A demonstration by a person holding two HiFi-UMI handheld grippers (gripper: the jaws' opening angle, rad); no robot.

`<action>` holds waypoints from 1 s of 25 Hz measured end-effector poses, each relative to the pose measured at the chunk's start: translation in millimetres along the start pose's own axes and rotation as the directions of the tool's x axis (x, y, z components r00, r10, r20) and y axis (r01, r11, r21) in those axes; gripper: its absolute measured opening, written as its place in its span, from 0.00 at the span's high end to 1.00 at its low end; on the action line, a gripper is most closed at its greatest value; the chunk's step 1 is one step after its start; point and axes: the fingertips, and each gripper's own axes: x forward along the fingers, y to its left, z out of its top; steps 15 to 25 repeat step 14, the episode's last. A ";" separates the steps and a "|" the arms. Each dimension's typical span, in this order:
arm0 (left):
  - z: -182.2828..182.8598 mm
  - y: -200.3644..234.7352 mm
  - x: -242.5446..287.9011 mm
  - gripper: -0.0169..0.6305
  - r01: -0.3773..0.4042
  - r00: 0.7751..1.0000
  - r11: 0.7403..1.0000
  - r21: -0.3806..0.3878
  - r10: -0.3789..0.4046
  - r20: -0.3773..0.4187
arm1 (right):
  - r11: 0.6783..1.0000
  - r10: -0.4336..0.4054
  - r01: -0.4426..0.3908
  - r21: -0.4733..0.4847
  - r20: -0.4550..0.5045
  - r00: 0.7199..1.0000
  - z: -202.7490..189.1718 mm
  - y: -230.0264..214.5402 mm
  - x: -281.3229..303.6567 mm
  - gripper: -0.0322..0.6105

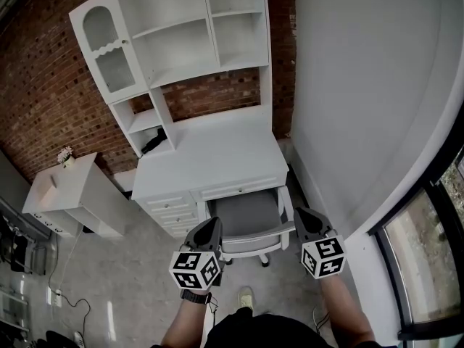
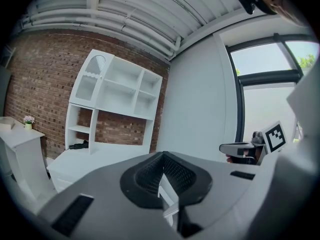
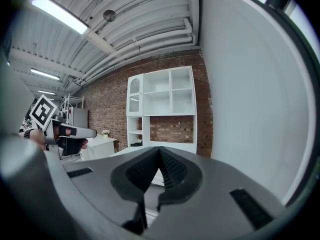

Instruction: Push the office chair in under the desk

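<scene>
The office chair (image 1: 245, 213), grey seat on a white frame, stands with its seat partly under the white desk (image 1: 210, 162); its backrest (image 1: 255, 242) is still outside the desk front. My left gripper (image 1: 214, 225) is shut and empty at the backrest's left end. My right gripper (image 1: 299, 214) is shut and empty at its right end. Whether either touches the backrest I cannot tell. In the left gripper view the shut jaws (image 2: 162, 158) point at the desk (image 2: 85, 160). In the right gripper view the shut jaws (image 3: 159, 152) point at the hutch (image 3: 162, 100).
A white hutch (image 1: 181, 35) stands on the desk against the brick wall. Desk drawers (image 1: 170, 212) are left of the chair. A small white cabinet (image 1: 69, 191) with a flower pot (image 1: 66, 154) stands at the left. A white wall (image 1: 362, 85) and a window (image 1: 428, 252) close the right. Cables (image 1: 65, 296) lie on the floor.
</scene>
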 end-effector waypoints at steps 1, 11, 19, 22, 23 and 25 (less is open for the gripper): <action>-0.2 -0.6 -0.2 0.96 0.001 1.000 1.000 0.000 -0.001 0.000 | 1.000 0.000 0.000 0.000 0.001 1.000 0.2 -0.2 -0.5 0.94; 0.5 -1.7 -4.7 0.96 0.002 1.000 1.000 0.014 -0.002 -0.001 | 1.000 0.005 -0.005 0.003 0.007 1.000 2.2 3.5 -1.9 0.94; 0.7 -2.8 -4.7 0.96 0.003 1.000 1.000 0.018 -0.003 -0.002 | 1.000 0.007 -0.007 0.006 0.010 1.000 3.4 3.7 -2.5 0.94; 0.7 -2.8 -4.7 0.96 0.003 1.000 1.000 0.018 -0.003 -0.002 | 1.000 0.007 -0.007 0.006 0.010 1.000 3.4 3.7 -2.5 0.94; 0.7 -2.8 -4.7 0.96 0.003 1.000 1.000 0.018 -0.003 -0.002 | 1.000 0.007 -0.007 0.006 0.010 1.000 3.4 3.7 -2.5 0.94; 0.7 -2.8 -4.7 0.96 0.003 1.000 1.000 0.018 -0.003 -0.002 | 1.000 0.007 -0.007 0.006 0.010 1.000 3.4 3.7 -2.5 0.94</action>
